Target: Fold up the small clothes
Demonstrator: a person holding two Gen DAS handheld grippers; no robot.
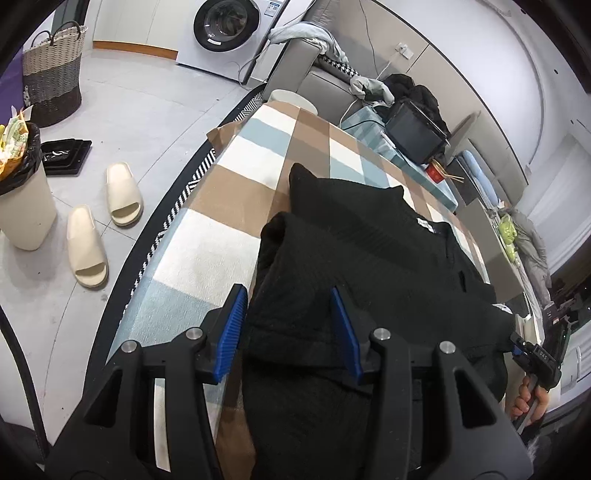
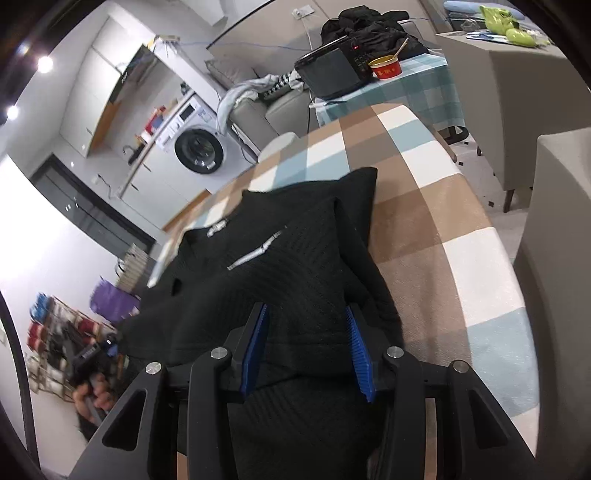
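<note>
A black knit garment (image 1: pixel 369 251) lies on the checked tablecloth (image 1: pixel 221 206), its lower part doubled up over the body. My left gripper (image 1: pixel 288 299) is open, its blue pads either side of a raised fold at the garment's left edge. In the right wrist view the same garment (image 2: pixel 280 258) shows a white label near the collar. My right gripper (image 2: pixel 304 317) is open, straddling the folded cloth at the garment's right edge. The right gripper and the hand holding it also show in the left wrist view (image 1: pixel 532 354).
A black appliance (image 2: pixel 332 70) and a red cup (image 2: pixel 386 68) stand on a side table beyond the main table. Grey chairs (image 2: pixel 554 192) stand to the right. Slippers (image 1: pixel 99 221), a bin (image 1: pixel 22 192), a basket (image 1: pixel 51 74) and a washing machine (image 1: pixel 229 29) are on the floor side.
</note>
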